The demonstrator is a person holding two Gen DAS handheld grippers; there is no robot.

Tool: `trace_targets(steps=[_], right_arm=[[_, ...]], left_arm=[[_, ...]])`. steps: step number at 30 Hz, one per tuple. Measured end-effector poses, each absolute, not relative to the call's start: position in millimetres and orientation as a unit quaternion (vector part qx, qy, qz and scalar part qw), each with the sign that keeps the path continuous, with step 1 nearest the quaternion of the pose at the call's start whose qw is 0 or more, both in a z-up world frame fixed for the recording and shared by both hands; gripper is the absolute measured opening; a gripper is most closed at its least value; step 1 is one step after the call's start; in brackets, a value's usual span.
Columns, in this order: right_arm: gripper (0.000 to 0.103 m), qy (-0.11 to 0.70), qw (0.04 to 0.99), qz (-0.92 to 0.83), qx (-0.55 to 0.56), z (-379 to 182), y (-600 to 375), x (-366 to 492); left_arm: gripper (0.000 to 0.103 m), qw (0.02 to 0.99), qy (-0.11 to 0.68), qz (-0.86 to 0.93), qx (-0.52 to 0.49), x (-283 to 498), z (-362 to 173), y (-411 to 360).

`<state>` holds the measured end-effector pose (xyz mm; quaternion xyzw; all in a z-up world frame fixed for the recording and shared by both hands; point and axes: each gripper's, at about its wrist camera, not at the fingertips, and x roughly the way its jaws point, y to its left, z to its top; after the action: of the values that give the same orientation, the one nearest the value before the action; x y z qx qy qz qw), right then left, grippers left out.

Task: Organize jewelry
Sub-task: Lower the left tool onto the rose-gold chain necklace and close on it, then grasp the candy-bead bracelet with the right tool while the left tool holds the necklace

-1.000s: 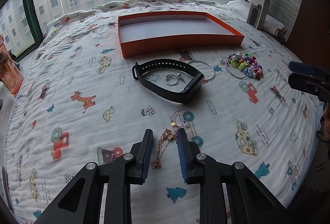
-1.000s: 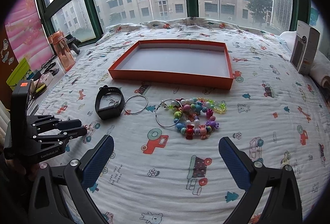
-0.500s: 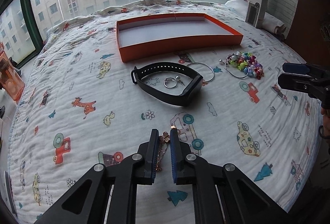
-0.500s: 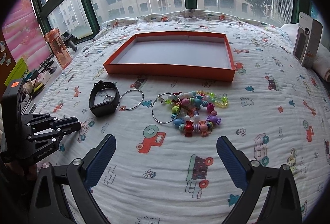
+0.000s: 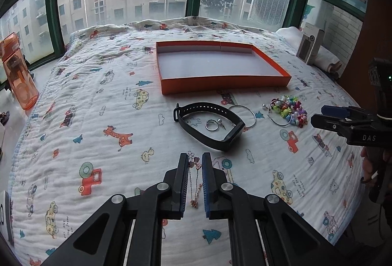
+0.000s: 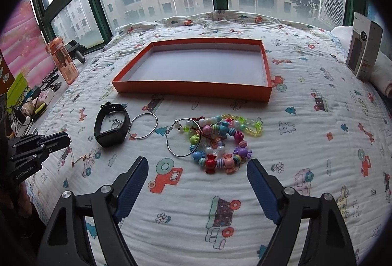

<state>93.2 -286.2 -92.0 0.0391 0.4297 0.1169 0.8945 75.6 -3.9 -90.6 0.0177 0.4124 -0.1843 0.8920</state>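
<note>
Black tongs (image 5: 195, 163), blue ribbed pads (image 6: 133, 186), silver screws

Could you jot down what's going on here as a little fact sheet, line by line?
place: bed with cartoon-print quilt
left tongs: nearly closed around a rose-gold necklace; a firm grip is unclear
right tongs: wide open, just short of the candy-bead bracelet
orange tray: nothing inside
still on the quilt: black wristband, ring inside it, hoop beside it
</note>
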Motion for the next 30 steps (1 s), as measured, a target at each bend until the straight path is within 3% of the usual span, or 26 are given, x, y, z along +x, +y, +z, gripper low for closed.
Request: trace_targets(steps=[18,24,30], right_arm=[[0.088,0.446,0.890,0.086,0.032,-104,-306,103],[0.073,0.452,0.888,0.079,0.039,-108,-316,113],[0.047,0.463,0.881,0.083,0.054,-110,-323,126]], left_arm=[[0.011,0.894,0.411,-0.178,0.002,77,-86,3],[0.011,0.893,0.414,-0.177,0.002,79,-88,0],[0.011,0.890,0.421,-0.174,0.001,83,-93,0]])
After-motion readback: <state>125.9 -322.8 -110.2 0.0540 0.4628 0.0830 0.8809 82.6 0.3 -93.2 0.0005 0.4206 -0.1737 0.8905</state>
